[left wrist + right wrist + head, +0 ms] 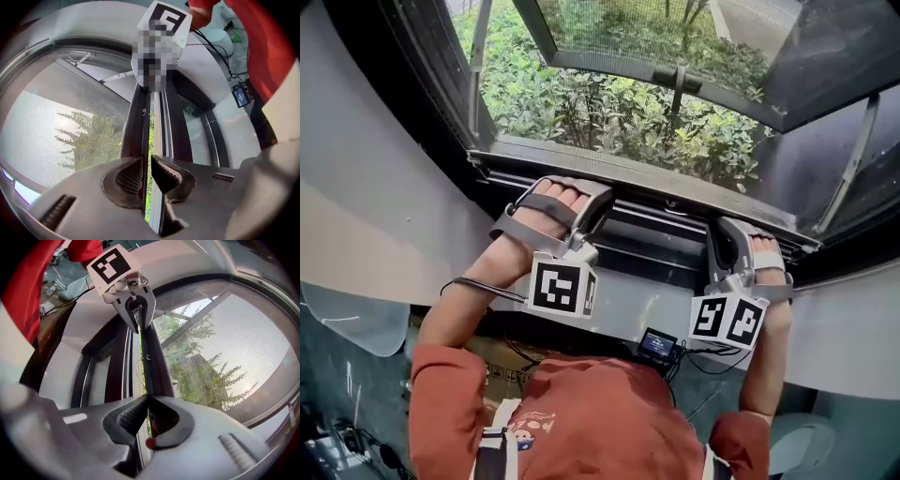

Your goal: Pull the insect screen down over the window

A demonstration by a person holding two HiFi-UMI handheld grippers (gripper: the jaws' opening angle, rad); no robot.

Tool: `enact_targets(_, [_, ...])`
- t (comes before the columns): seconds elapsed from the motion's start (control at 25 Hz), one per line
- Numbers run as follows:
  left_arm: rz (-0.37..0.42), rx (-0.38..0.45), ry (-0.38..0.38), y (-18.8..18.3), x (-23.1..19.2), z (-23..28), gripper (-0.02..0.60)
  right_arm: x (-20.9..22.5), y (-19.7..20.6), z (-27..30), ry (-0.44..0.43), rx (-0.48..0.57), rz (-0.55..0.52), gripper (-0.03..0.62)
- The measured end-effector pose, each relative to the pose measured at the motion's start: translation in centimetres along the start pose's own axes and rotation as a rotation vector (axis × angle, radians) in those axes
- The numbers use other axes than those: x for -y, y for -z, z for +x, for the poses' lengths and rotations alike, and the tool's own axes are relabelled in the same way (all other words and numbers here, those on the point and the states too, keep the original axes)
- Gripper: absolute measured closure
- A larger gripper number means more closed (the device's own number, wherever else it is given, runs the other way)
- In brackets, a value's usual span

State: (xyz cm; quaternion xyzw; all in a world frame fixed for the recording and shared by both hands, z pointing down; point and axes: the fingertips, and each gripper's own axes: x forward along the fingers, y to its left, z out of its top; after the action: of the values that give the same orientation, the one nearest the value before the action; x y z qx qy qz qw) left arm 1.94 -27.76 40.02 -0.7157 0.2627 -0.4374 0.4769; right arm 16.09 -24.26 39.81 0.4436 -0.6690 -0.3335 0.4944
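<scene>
Open window above green shrubs (609,108), with the insect screen's bottom bar (136,126) lying level just over the sill track (656,246)
The bar's long axis runs from gripper to gripper, mesh (56,136) stretched alongside it. The left gripper (146,176) straddles the bar's edge, jaws slightly apart, daylight beside one pad. The right gripper (147,401) is pinched on the same bar further along. A small lit display (658,343) sits below the sill

Outside I see dense green shrubs (609,108). Lower down, a small device with a lit blue screen (658,343) sits near the pale wall (375,206), with black cables (694,356) trailing just beside it.
</scene>
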Motion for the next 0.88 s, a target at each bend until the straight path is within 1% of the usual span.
enact_targets(0.08, [-0.031, 0.012, 0.021, 0.0, 0.1, -0.1, 0.528, -0.2, 0.0, -0.1, -0.019, 0.009, 0.025, 0.549])
enact_targets(0.16, [-0.046, 0.020, 0.040, 0.0, 0.4, -0.1, 0.523, -0.6, 0.0, -0.1, -0.041, 0.015, 0.047, 0.541])
enact_targets(0.36, [-0.036, 0.007, 0.087, 0.4, 2.3, 0.5, 0.513, -2.5, 0.5, 0.5, -0.087, 0.001, 0.051, 0.526])
enact_targets(0.52, [-0.044, 0.014, 0.122, 0.4, 3.8, 0.8, 0.511, -3.8, 0.8, 0.7, -0.111, 0.003, 0.064, 0.519])
enact_targets(0.8, [-0.047, 0.019, 0.149, 0.6, 4.9, 0.9, 0.492, -4.9, 0.9, 0.8, -0.143, 0.007, 0.082, 0.500])
enact_targets(0.88, [-0.044, 0.021, 0.149, 0.6, 5.2, 0.9, 0.482, -5.3, 0.9, 0.8, -0.145, 0.011, 0.084, 0.473])
